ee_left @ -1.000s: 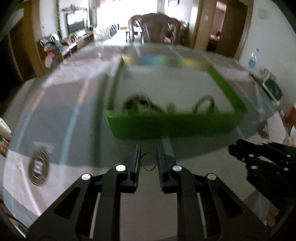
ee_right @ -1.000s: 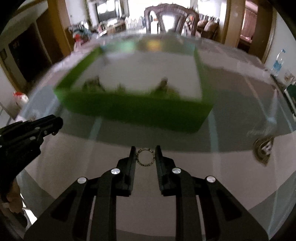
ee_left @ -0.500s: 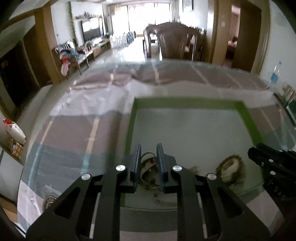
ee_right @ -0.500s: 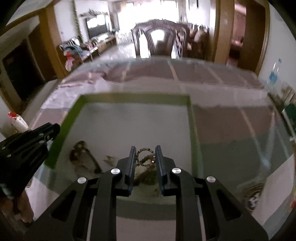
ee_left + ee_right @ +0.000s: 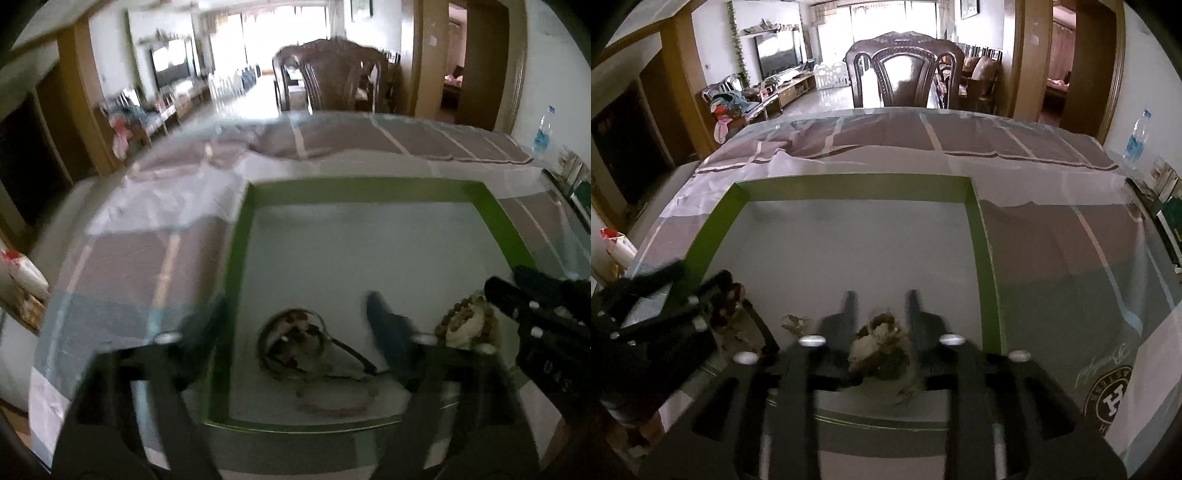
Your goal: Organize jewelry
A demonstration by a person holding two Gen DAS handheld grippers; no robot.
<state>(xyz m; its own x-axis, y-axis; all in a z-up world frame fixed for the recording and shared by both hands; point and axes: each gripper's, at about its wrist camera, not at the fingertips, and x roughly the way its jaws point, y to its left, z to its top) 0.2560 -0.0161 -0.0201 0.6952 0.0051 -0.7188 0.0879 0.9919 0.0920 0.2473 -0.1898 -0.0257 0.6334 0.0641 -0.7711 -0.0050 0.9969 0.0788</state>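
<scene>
Over the near end of the green tray [image 5: 982, 236], the left gripper [image 5: 295, 325] stood with fingers spread wide around a dark necklace [image 5: 295, 343] on the tray floor, while the right gripper [image 5: 881, 306] stood open around what looked like a bead bracelet [image 5: 882, 347].

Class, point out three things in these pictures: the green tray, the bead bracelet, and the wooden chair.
green tray [image 5: 982, 258], right wrist view, on its right wall.
bead bracelet [image 5: 456, 314], left wrist view, on its left arc of beads.
wooden chair [image 5: 901, 74], right wrist view, on its backrest.
</scene>
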